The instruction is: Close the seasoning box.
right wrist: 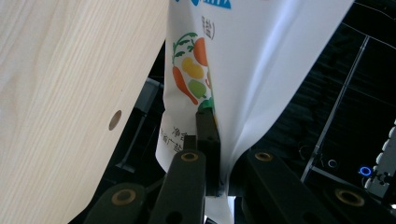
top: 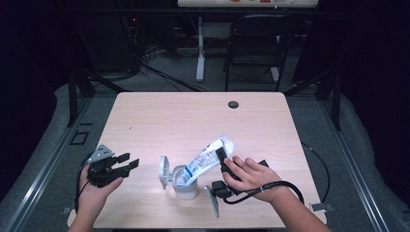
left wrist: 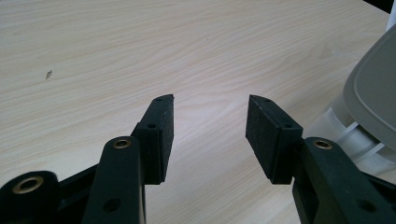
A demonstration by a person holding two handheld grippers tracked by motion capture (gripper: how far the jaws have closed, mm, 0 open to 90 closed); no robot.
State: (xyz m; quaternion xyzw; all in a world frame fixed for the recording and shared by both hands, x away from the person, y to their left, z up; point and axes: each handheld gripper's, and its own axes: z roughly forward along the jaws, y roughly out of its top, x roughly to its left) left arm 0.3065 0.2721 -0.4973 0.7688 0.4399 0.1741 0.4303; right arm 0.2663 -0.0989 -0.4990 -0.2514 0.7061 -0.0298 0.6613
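A white pouch (top: 208,158) with blue print leans down to the left, its lower end inside a small white container (top: 185,185) whose flip lid (top: 164,172) stands open. My right gripper (top: 221,153) is shut on the pouch's upper end. In the right gripper view the jaws (right wrist: 218,122) pinch the pouch (right wrist: 243,60) near its printed vegetables. My left gripper (top: 130,161) rests at the left of the table, open and holding nothing. In the left gripper view its pads (left wrist: 210,116) stand apart over bare wood, with the container's grey lid (left wrist: 378,88) at the right edge.
The light wooden table (top: 193,121) has a dark cable hole (top: 233,104) near its far edge. Behind it stand a black chair (top: 256,43) and a white desk leg (top: 200,53). A black cable (top: 290,186) loops from my right gripper.
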